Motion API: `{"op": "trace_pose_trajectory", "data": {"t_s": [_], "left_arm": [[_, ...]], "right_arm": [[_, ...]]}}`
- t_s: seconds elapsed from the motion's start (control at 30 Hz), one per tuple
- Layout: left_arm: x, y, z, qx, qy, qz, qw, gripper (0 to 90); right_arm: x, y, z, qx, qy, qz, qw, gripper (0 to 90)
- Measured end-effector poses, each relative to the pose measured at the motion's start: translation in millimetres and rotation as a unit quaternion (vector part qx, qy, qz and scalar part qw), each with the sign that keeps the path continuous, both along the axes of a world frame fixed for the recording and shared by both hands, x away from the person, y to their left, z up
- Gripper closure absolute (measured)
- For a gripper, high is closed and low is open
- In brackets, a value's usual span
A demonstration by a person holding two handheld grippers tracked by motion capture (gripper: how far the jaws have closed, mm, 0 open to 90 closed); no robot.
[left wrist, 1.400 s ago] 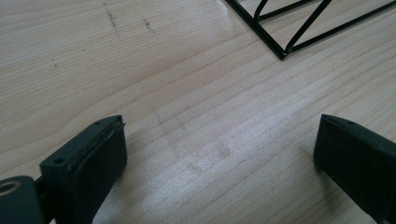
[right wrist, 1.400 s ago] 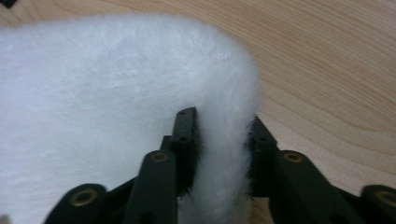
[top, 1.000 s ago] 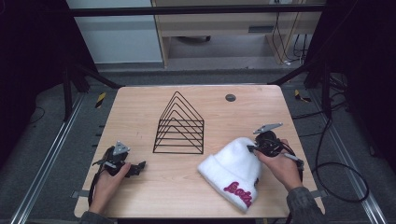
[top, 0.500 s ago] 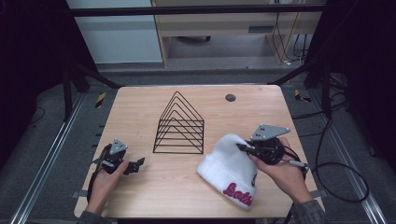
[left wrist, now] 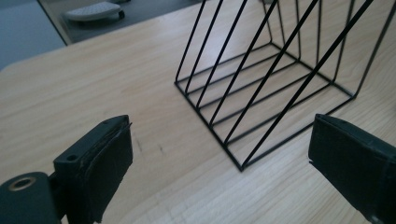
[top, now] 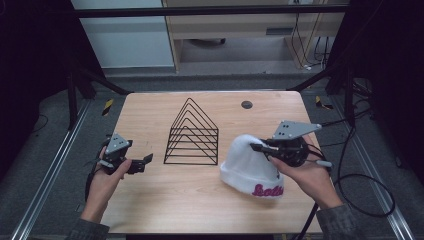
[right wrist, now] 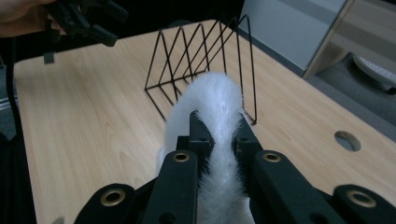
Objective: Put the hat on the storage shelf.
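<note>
Beanie pinched and lifting beside the wire rack

The right gripper [top: 257, 147] has its jaws pressed onto a fold at the crown of the white beanie [top: 247, 167], which sits on the tabletop [top: 150, 200] just right of the black wire rack [top: 192, 135], its cuff with red lettering turned toward the person. The grasp looks done; carrying the beanie to the rack, likely onto or into it, is judged to be what remains. The left gripper [top: 145, 161] hovers left of the rack, jaws spread wide and empty, facing the rack's near corner. Compared with half a second earlier, the crown has been drawn up higher and the left gripper has edged closer to the rack.
</note>
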State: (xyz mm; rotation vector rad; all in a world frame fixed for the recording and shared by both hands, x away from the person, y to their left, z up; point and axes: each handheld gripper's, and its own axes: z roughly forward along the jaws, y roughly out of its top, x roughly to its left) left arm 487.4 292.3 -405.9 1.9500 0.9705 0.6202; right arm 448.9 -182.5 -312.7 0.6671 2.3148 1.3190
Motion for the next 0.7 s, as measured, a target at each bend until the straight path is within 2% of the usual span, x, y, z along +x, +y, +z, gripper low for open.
{"op": "trace_pose_trajectory", "data": {"t_s": [0.1,0.23,0.3,0.4,0.43,0.47,0.53,0.6,0.67,0.7], "left_arm": [[1.8,-2.2,14.7,-0.014,-0.004,-0.013,0.9998,5.8],[3.4,1.3,33.5,-0.012,-0.013,-0.033,0.9993,4.9],[5.1,5.1,41.1,-0.022,-0.012,-0.035,0.9991,4.7],[6.9,6.8,48.5,-0.031,-0.013,-0.035,0.9988,4.8],[7.6,5.5,55.8,-0.036,-0.014,-0.04,0.9985,5.0],[7.6,5.5,55.8,-0.036,-0.014,-0.04,0.9985,5.1],[8.0,-1.8,65.0,-0.04,-0.02,-0.052,0.9976,5.2],[8.0,-4.8,68.2,-0.035,-0.022,-0.058,0.9975,5.3],[6.6,-8.6,80.6,-0.008,-0.04,-0.063,0.9972,5.8],[6.7,-8.0,84.4,-0.007,-0.043,-0.064,0.997,6.2]], "right_arm": [[6.4,-5.6,13.9,0.008,-0.014,-0.001,0.9999,83.1],[15.0,-11.5,33.6,0.025,-0.03,-0.003,0.9992,83.1],[19.3,-13.2,43.2,0.034,-0.038,-0.005,0.9987,83.1],[23.1,-13.0,52.4,0.04,-0.046,-0.007,0.9981,83.1],[27.2,-12.1,61.2,0.052,-0.053,-0.01,0.9972,83.1],[29.2,-10.9,65.3,0.059,-0.057,-0.011,0.9966,83.1],[34.0,-7.4,72.8,0.062,-0.064,-0.014,0.9959,83.1],[36.9,-5.5,76.5,0.059,-0.071,-0.016,0.9956,83.1],[43.6,-2.1,87.1,0.066,-0.081,-0.021,0.9943,83.2],[45.5,-0.9,91.8,0.072,-0.085,-0.02,0.9935,83.1]]}}
